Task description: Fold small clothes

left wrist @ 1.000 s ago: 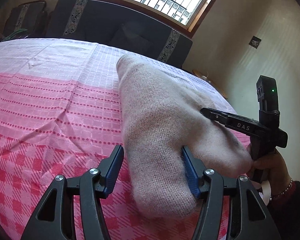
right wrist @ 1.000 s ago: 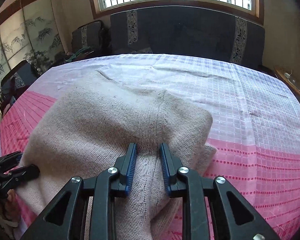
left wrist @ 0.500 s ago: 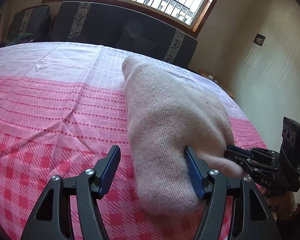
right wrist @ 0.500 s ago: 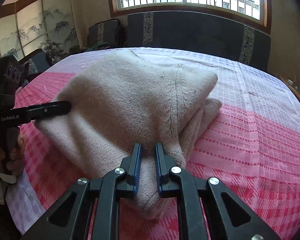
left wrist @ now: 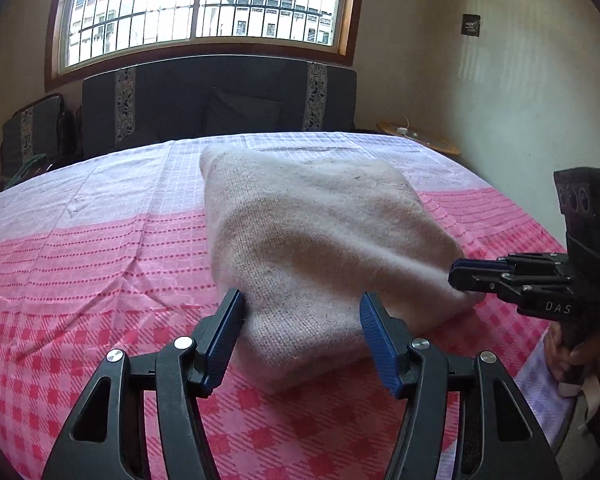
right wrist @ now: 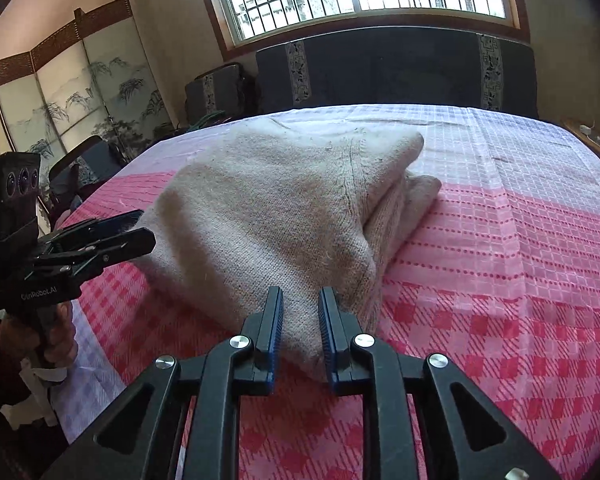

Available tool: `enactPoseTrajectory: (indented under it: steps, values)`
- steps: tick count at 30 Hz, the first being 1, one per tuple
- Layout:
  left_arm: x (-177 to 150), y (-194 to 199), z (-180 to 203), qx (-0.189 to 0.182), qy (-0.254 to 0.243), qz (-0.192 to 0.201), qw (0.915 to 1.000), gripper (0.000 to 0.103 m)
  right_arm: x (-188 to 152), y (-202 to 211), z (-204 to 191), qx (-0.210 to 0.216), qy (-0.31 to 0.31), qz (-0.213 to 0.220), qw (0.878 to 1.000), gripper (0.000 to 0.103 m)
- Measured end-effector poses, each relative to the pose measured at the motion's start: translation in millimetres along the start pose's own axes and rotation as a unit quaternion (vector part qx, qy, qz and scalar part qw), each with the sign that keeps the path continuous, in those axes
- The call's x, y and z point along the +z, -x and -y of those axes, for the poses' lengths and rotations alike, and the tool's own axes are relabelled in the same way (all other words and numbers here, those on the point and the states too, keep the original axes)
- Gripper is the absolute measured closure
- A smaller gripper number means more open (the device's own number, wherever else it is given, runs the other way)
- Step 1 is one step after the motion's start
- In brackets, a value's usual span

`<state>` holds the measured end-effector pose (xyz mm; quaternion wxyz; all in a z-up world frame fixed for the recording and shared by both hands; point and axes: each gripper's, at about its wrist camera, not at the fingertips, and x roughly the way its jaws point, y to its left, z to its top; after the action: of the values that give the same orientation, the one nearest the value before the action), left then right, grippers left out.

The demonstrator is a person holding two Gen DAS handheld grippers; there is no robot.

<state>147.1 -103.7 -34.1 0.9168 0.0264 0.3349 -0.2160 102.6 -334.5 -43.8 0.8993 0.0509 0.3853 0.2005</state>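
A beige knitted garment (left wrist: 316,240) lies folded in a thick bundle on the pink checked tablecloth (left wrist: 80,280); it also shows in the right wrist view (right wrist: 276,208). My left gripper (left wrist: 302,320) is open, its fingers on either side of the bundle's near left corner. My right gripper (right wrist: 300,310) has its jaws a little apart around the near right corner; the cloth lies between them. In the left wrist view the right gripper (left wrist: 466,274) touches the bundle's right edge. In the right wrist view the left gripper (right wrist: 140,230) sits at the bundle's left edge.
The cloth-covered table (right wrist: 520,240) runs back to a dark sofa (left wrist: 220,96) under a window. A painted folding screen (right wrist: 76,96) and a dark chair (right wrist: 88,160) stand at the left. A small round wooden table (left wrist: 420,136) stands at the back right.
Both grippers have pulled back toward the near edge and lowered the garment, which now lies flatter on the table. The right gripper's jaws have opened slightly.
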Motion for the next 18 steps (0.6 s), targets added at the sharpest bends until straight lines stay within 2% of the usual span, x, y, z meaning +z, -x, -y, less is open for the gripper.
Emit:
enactPoseTrajectory:
  steps: [3, 5, 7, 13, 15, 18]
  values:
    - [-0.8, -5.1, -14.3, -0.003, 0.035, -0.020, 0.9992, 0.043, -0.2, -4.0, 3.2, 0.009, -0.003, -0.009, 1.000, 0.086]
    - [-6.1, -10.8, -31.2, -0.017, 0.077, -0.042, 0.9960, 0.043, -0.3, -6.0, 0.5, 0.010, 0.006, -0.012, 1.000, 0.086]
    - [-9.0, -11.5, -38.6, -0.030, 0.099, -0.046, 0.9936, 0.043, -0.8, -6.3, -2.1, 0.014, 0.014, -0.013, 1.000, 0.084]
    - [-9.0, -11.0, -23.1, 0.005, 0.064, -0.050, 0.9967, 0.043, -1.7, -9.9, -6.7, 0.010, 0.022, -0.018, 1.000, 0.075]
    - [-8.9, -10.1, -20.8, 0.015, 0.059, -0.048, 0.9970, 0.042, -1.7, -10.5, -8.0, 0.018, 0.025, -0.019, 0.999, 0.065]
    - [-8.9, -7.1, -14.1, 0.035, 0.047, -0.041, 0.9975, 0.041, -2.0, -11.4, -9.2, 0.020, 0.030, -0.019, 0.999, 0.063]
